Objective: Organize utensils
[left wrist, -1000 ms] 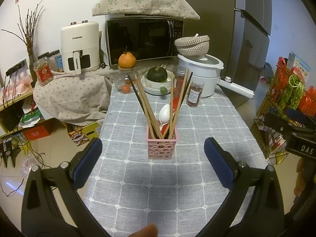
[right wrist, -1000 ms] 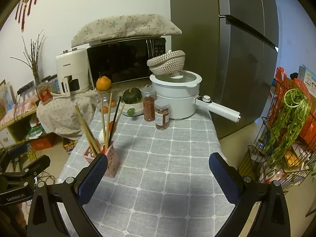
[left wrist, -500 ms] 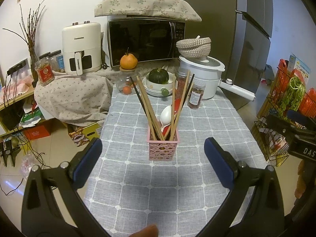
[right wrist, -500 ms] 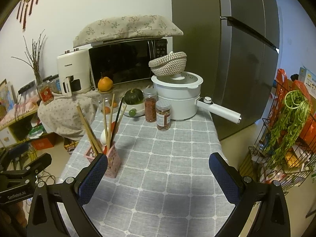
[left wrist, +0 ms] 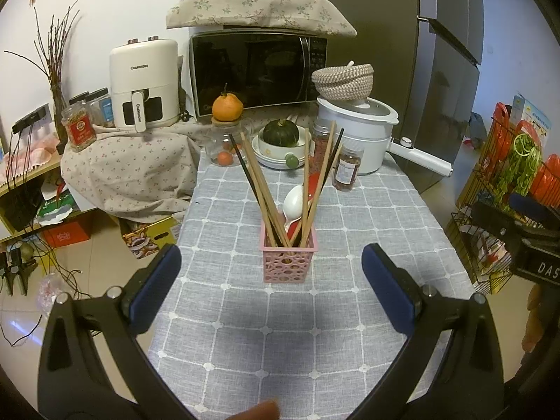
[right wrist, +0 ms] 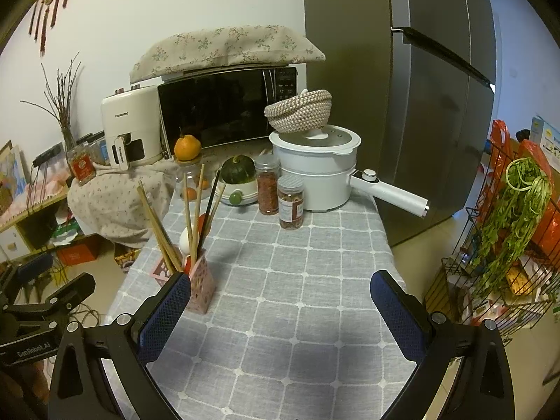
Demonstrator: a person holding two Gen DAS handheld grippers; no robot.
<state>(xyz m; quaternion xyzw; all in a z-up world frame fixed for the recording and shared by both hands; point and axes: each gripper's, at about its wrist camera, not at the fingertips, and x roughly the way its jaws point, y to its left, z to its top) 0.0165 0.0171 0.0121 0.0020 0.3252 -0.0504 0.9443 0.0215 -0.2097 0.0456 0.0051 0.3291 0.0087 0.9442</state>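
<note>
A pink perforated utensil holder (left wrist: 289,261) stands on the grey checked tablecloth (left wrist: 367,231). Several wooden and black chopsticks (left wrist: 259,189) and a white spoon (left wrist: 292,203) lean in it, with something red behind them. My left gripper (left wrist: 271,280) hangs open just in front of the holder, nothing between its blue pads. In the right wrist view the holder (right wrist: 201,285) sits at the left, beside the left pad. My right gripper (right wrist: 280,315) is open over bare cloth and holds nothing.
At the table's far end stand a white pot (right wrist: 316,171) with a long handle, two spice jars (right wrist: 290,206), a green squash in a bowl (left wrist: 281,133) and a glass jar topped by an orange (left wrist: 227,106). A wire rack of greens (right wrist: 514,231) stands right of the table.
Both grippers have drawn back and risen slightly; the holder and table contents sit a little lower in both views. Nothing was taken hold of.
</note>
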